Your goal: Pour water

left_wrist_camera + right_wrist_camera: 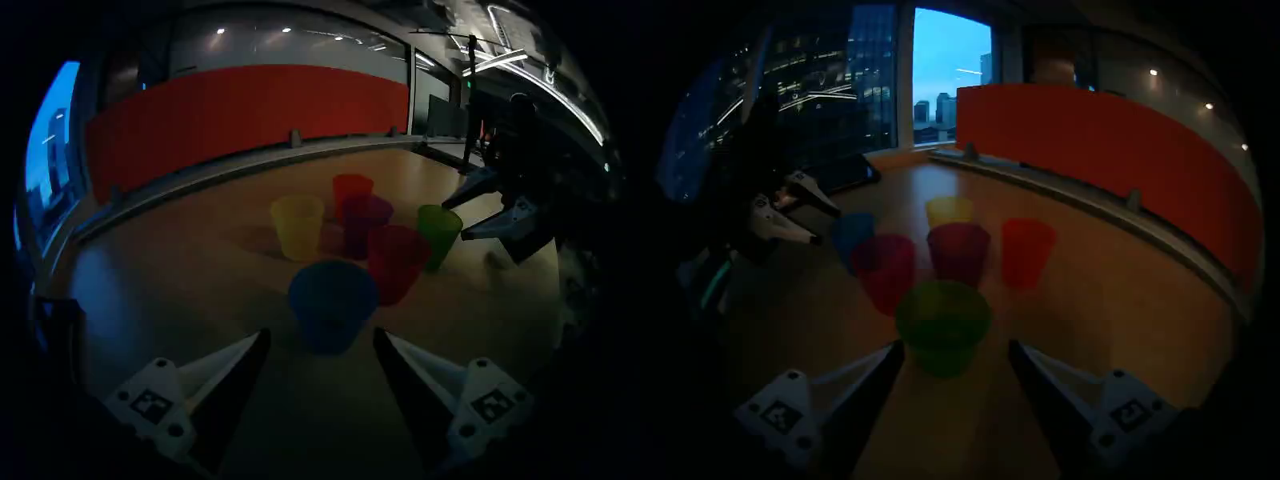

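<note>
A: Left gripper (pixel 320 332): we note the fingers spread wide, pinching nothing. The blue cup (pixel 332 304) stands upright just ahead of the tips, in line with the gap. We see no contact.

B: Agreed. Right gripper (pixel 956 344): likewise spread, holding nothing. The green cup (pixel 944 324) sits upright just ahead of its tips, centred on the gap.

A: From the left gripper, we log a red cup (pixel 396 260) just behind the blue one and to the right. A purple cup (pixel 364 222) is beyond that, a yellow cup (pixel 298 226) is ahead-left, and an orange cup (pixel 352 188) is farthest.

B: All six cluster close together on the wooden table (pixel 1120 320). In the left gripper view the right gripper shows ahead and far right, tips toward the green cup.

A: The light is dim, so we cannot tell whether any cup holds water. A red partition (pixel 240 112) runs well beyond the cluster.
</note>
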Demonstrator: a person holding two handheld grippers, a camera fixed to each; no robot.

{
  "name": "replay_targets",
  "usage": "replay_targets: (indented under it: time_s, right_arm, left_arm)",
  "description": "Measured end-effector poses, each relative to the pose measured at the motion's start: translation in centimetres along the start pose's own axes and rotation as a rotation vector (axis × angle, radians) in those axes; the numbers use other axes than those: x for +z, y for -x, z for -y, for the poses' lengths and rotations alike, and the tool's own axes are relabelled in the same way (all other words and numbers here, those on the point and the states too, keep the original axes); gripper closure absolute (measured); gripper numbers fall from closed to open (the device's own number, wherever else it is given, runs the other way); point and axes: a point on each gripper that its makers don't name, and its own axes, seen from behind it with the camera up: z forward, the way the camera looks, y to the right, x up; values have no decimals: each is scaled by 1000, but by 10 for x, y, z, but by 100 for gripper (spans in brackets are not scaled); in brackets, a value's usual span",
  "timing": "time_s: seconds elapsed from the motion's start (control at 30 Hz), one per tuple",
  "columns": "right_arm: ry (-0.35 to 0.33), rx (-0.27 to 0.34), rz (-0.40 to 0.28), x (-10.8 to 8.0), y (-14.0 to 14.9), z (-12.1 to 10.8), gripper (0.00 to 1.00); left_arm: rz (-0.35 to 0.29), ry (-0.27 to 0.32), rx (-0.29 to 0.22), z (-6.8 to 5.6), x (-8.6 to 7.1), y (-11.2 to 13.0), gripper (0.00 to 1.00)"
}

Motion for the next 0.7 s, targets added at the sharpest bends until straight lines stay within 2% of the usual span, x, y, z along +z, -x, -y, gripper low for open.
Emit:
replay_targets:
  time_s: [0.37,0.7]
  right_arm:
    - [134,75,-87,-54,-5,-27,0]
    - [245,114,-192,-83,-20,-42,0]
  left_arm:
    - [-89,-105,-22,17,-30,-10,5]
    - [-190,-212,-30,30,-49,-31,5]
